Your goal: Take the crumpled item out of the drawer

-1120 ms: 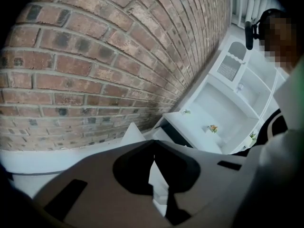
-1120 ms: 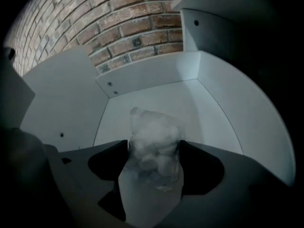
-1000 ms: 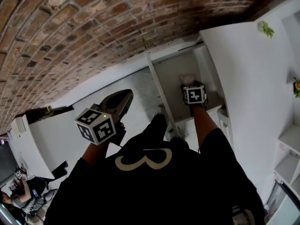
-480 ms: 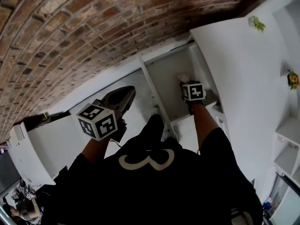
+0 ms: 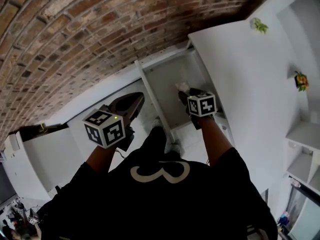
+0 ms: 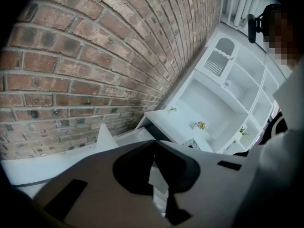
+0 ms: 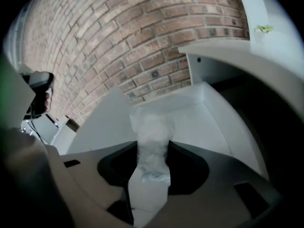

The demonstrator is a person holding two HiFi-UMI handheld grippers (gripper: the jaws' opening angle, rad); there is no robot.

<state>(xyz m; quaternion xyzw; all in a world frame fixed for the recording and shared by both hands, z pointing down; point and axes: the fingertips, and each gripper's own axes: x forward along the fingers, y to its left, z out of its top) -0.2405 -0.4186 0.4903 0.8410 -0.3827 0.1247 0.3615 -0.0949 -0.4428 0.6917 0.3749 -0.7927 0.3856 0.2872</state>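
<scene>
The crumpled item (image 7: 152, 134) is a wad of white paper or plastic. My right gripper (image 7: 153, 147) is shut on it, a jaw pressing on each side, just above the floor of the open white drawer (image 7: 202, 122). In the head view the right gripper (image 5: 184, 95) reaches into the drawer (image 5: 150, 88), and the crumpled item (image 5: 182, 87) pokes out past its tips. My left gripper (image 5: 134, 100) hangs over the white floor to the left of the drawer. In the left gripper view the left gripper (image 6: 153, 144) is shut with nothing in it.
A brick wall (image 5: 75, 39) runs behind the drawer. The white cabinet top (image 5: 240, 74) carries a small green plant (image 5: 258, 25) and a second small plant (image 5: 300, 80). White shelves (image 5: 305, 144) stand at the right. The person's shoes (image 5: 157, 122) are by the drawer front.
My right gripper's jaws have closed on the crumpled item, which lay just ahead of them a second ago. The left gripper has stayed where it was.
</scene>
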